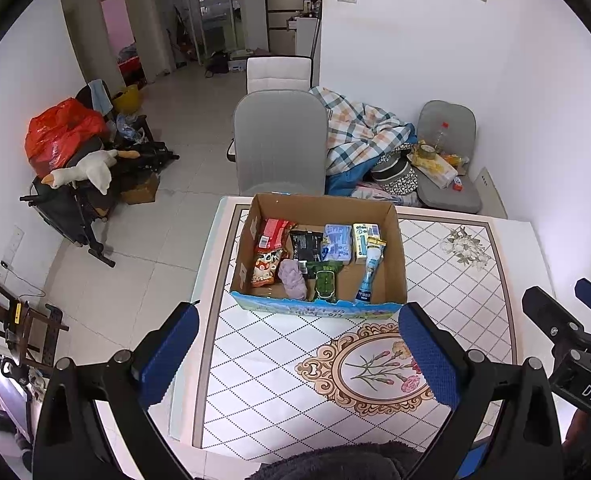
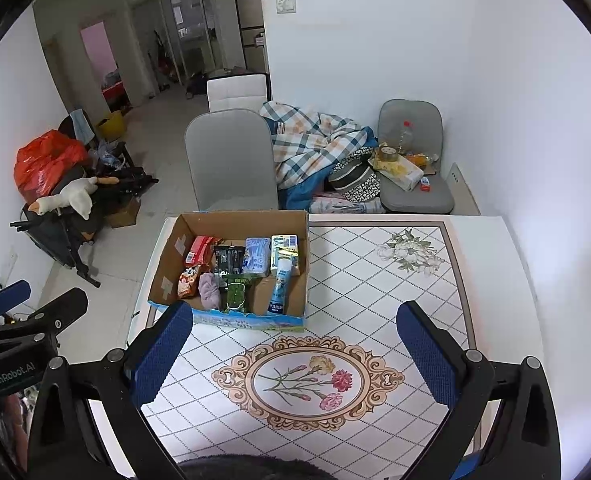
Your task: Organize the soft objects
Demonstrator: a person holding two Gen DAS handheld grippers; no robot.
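With both the left gripper [image 1: 297,354] and right gripper [image 2: 295,354] spread empty above the counter [image 2: 375,280], descend squarely over the cardboard box [image 1: 319,206] and pinch a soft packet mid-body.

White table [image 2: 395,300] with diamond-grid and floral-medallion top, 1 open cardboard box [image 2: 291,300] resting directly on its far left part
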